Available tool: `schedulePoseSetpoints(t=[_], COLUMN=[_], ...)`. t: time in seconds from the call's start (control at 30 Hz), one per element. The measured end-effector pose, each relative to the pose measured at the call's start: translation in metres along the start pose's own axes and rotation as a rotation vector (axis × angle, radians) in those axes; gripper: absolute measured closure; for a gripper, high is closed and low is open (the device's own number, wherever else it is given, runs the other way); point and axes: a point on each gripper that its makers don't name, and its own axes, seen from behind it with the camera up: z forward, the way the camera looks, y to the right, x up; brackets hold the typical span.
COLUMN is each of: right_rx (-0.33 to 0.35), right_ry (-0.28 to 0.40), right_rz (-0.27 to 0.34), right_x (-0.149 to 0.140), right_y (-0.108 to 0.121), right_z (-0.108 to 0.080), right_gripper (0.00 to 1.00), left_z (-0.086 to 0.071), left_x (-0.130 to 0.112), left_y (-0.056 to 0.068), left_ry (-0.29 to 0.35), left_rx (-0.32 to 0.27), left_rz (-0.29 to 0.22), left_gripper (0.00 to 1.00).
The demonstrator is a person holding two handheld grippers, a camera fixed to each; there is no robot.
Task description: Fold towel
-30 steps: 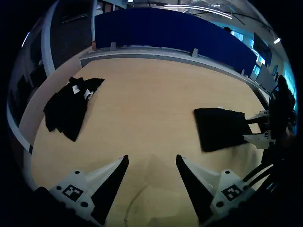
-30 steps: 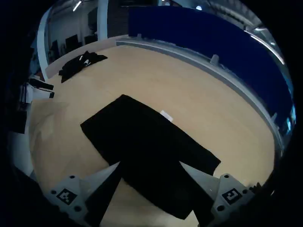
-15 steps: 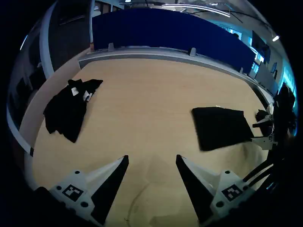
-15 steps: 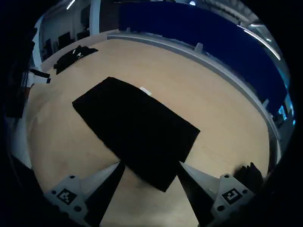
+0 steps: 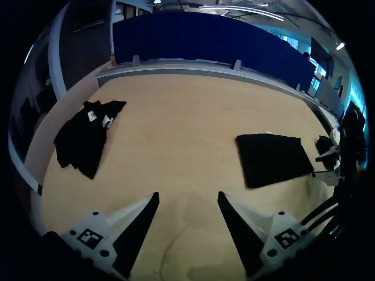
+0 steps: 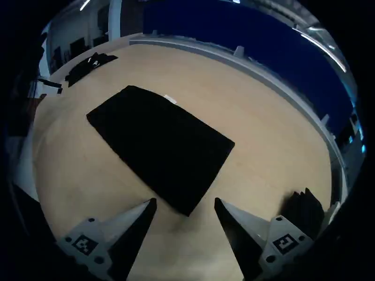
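Right gripper view: the black towel lies flat on the bench just ahead of my right tool, its nearest corner pointing into the gap between the fingers.
Right tool: fingers apart, gripping nothing.
Long axis: diagonal, from near me on the right away to the far left.
Left gripper view: the towel sits ahead and well off to the right of my left tool.
Left tool: fingers apart, empty, over bare bench.
Nearer tool: the right, I judge; the near corner is its to take.
Other cloth: a dark pile off to my left tool's left, well apart from the towel.
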Motion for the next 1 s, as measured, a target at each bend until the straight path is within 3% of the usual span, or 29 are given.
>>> schedulePoseSetpoints(t=[0.47, 1.0], right_rx=[0.05, 0.048], right_ry=[-0.04, -0.046], right_rz=[0.028, -0.015], right_x=[-0.018, -0.018], right_y=[-0.001, -0.001], right_z=[0.005, 0.009], right_gripper=[0.64, 0.93], left_z=[-0.005, -0.009], left_x=[0.001, -0.002], left_y=[0.0, 0.0], left_ry=[0.006, 0.008], left_rx=[0.0, -0.002], left_rz=[0.0, 0.002], left_gripper=[0.07, 0.07])
